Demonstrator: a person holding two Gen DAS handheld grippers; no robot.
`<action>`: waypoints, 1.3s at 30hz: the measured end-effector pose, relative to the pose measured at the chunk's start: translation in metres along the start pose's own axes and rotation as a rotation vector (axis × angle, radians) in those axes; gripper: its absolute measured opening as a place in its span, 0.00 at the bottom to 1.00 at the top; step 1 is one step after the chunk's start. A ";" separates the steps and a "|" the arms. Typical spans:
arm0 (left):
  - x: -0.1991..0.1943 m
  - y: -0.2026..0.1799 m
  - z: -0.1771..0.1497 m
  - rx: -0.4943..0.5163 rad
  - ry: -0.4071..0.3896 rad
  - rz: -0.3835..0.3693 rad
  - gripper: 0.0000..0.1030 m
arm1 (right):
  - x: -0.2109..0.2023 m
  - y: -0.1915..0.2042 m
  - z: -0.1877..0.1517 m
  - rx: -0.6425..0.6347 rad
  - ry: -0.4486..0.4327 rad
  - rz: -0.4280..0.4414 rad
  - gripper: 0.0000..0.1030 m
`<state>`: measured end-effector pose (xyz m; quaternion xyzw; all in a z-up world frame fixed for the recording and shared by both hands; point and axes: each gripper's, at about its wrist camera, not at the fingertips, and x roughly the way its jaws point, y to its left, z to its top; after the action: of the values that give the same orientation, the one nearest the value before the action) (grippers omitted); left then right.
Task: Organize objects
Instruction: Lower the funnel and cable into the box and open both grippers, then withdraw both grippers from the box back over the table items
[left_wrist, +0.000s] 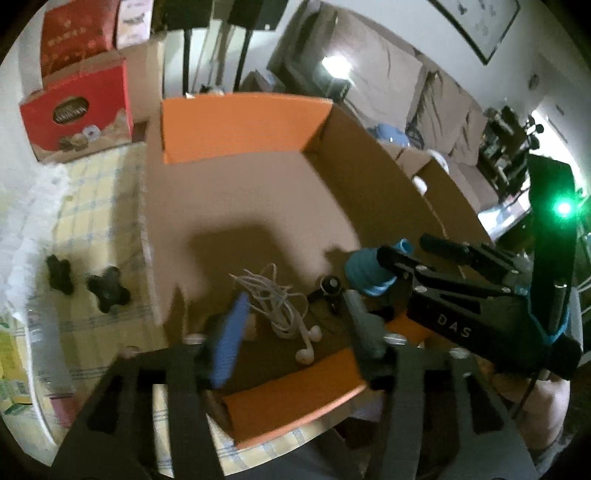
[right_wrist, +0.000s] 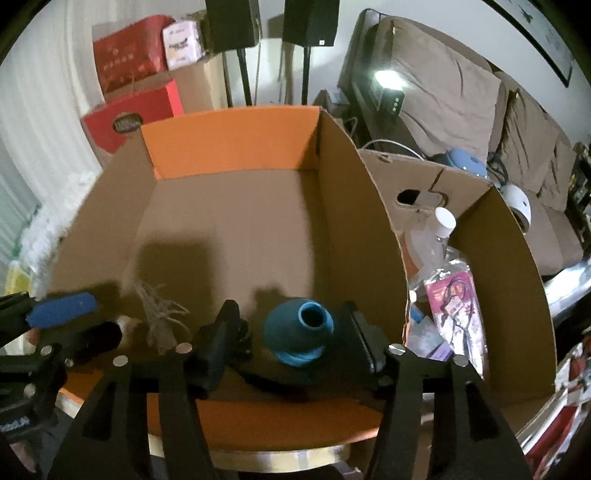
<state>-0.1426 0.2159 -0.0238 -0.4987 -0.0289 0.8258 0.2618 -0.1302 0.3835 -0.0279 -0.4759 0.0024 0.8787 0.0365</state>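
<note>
An open cardboard box (left_wrist: 236, 125) with orange flaps sits on the table; it also shows in the right wrist view (right_wrist: 229, 140). Inside lie white wired earphones (left_wrist: 284, 314), a small black item (left_wrist: 330, 288) and a small blue vase (right_wrist: 299, 330). My right gripper (right_wrist: 295, 332) hangs open over the box's near end, with the vase between its fingers and not gripped. In the left wrist view the vase (left_wrist: 365, 271) sits beside the right gripper's fingers (left_wrist: 402, 266). My left gripper (left_wrist: 295, 332) is open above the earphones, holding nothing.
Two black cross-shaped knobs (left_wrist: 88, 282) lie on the checked tablecloth (left_wrist: 92, 206) left of the box. Red boxes (left_wrist: 77, 110) stand behind. A second cardboard box (right_wrist: 509, 280) on the right holds a white-capped bottle (right_wrist: 439, 229) and packets. A sofa (right_wrist: 461, 96) stands behind.
</note>
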 end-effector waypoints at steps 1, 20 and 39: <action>-0.005 0.001 0.001 -0.001 -0.011 0.008 0.56 | -0.003 0.001 0.001 0.003 -0.004 0.006 0.65; -0.064 0.075 -0.005 -0.092 -0.115 0.206 0.92 | -0.030 0.055 0.015 0.005 -0.034 0.157 0.92; -0.116 0.163 -0.026 -0.189 -0.168 0.336 0.99 | -0.041 0.152 0.032 -0.129 -0.070 0.269 0.98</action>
<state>-0.1440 0.0168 0.0070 -0.4481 -0.0442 0.8902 0.0690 -0.1450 0.2306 0.0197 -0.4415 0.0084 0.8902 -0.1121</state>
